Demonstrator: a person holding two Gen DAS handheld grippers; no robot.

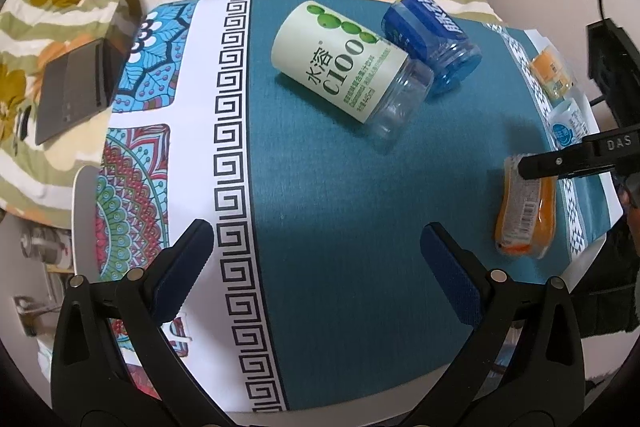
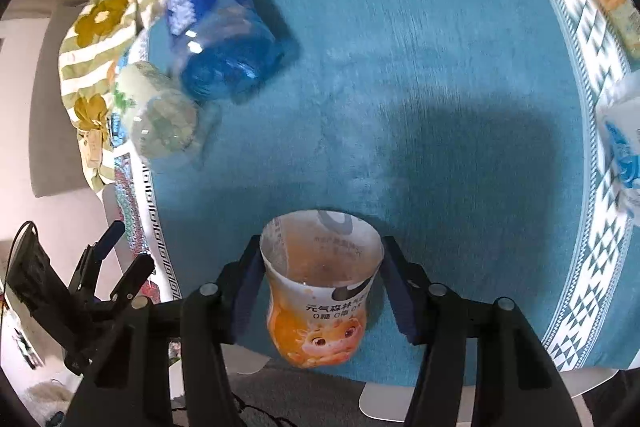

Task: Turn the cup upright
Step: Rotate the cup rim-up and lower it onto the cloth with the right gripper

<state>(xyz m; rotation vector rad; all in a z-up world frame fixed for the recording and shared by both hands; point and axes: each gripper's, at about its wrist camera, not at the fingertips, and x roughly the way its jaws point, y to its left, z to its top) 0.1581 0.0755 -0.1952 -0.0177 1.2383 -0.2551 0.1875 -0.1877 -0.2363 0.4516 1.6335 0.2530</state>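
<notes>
The orange cup [image 2: 320, 291] is lying between my right tool's [image 2: 322, 287] pads, gripped by its sides, mouth pointing ahead over the table [image 2: 440, 67]; my left tool [image 1: 316, 267] is hovering wide open, holding nothing.

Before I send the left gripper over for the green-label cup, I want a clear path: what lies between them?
Only bare teal cloth, seen in the left wrist view, lies between the left gripper and the green-label cup.

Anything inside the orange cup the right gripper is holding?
Looking into the orange cup between the right gripper pads, it appears empty: only its tinted inner wall shows. Its very bottom is hidden.
</notes>
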